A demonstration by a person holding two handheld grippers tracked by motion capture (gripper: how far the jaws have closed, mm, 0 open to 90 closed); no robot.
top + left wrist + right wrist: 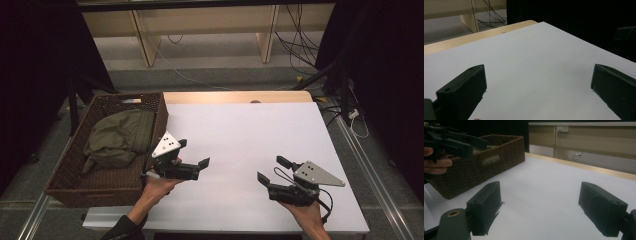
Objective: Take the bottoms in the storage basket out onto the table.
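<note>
A brown wicker basket (107, 180) stands at the table's left edge with an olive green garment (120, 137) lying crumpled inside it. My left gripper (193, 153) hovers just right of the basket, open, its jaws pointing right over the white tabletop (250, 130). In the left gripper view its jaws (539, 75) stand wide apart with bare table between them. My right gripper (272, 169) is held near the front right, open and pointing left. Its own view shows its jaws (540, 192) spread and holding nothing, the basket (486, 167) and the left gripper (454, 141) beyond.
A light wooden strip (235, 96) runs along the table's far edge. Behind it are wooden furniture legs (265, 40) and loose cables (295, 40) on the floor. Dark curtains flank both sides. Metal rails (370, 170) border the table's right side.
</note>
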